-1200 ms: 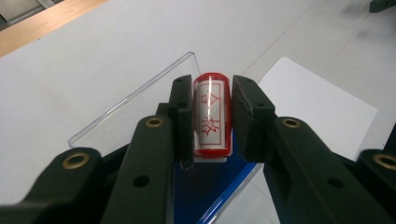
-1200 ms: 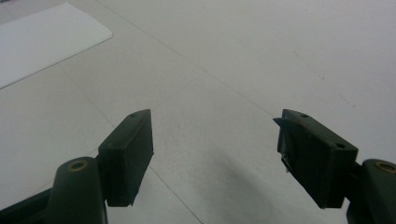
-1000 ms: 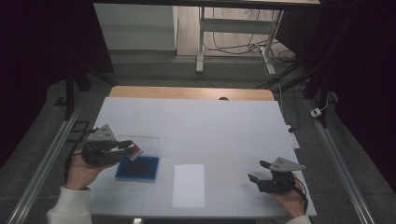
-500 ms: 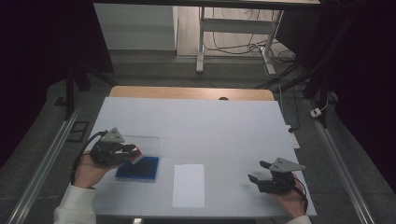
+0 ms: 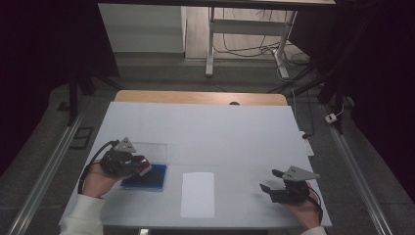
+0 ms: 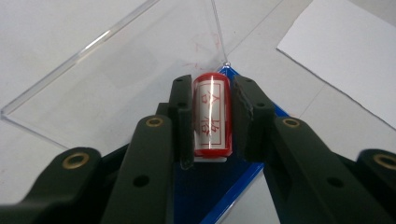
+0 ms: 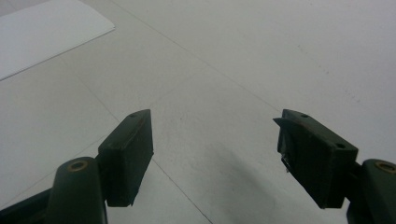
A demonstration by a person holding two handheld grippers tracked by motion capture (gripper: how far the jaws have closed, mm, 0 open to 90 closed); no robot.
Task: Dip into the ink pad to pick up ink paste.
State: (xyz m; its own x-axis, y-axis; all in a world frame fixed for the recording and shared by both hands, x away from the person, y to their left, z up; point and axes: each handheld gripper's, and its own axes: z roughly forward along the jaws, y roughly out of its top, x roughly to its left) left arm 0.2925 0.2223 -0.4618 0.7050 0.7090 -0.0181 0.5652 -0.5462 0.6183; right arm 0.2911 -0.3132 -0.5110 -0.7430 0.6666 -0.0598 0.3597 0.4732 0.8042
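Observation:
My left gripper (image 6: 212, 119) is shut on a red cylindrical stamp (image 6: 211, 116) with a white label of red characters. In the high view the left gripper (image 5: 138, 165) holds the stamp (image 5: 145, 169) over the near left corner of a blue ink pad (image 5: 147, 177). A clear plastic lid (image 6: 121, 74) lies just beyond the pad, seen in the high view as the lid (image 5: 147, 151). A white sheet of paper (image 5: 197, 194) lies at the table's front middle. My right gripper (image 5: 270, 188) rests open near the front right, with nothing between its fingers (image 7: 126, 156).
A white cover (image 5: 205, 132) spreads over the wooden table (image 5: 195, 97). Metal rails (image 5: 44, 176) run along both sides. A desk frame and cables (image 5: 244, 44) stand on the floor beyond the far edge.
My left gripper has moved right and nearer with the stamp, down onto the blue pad. The right gripper has barely moved.

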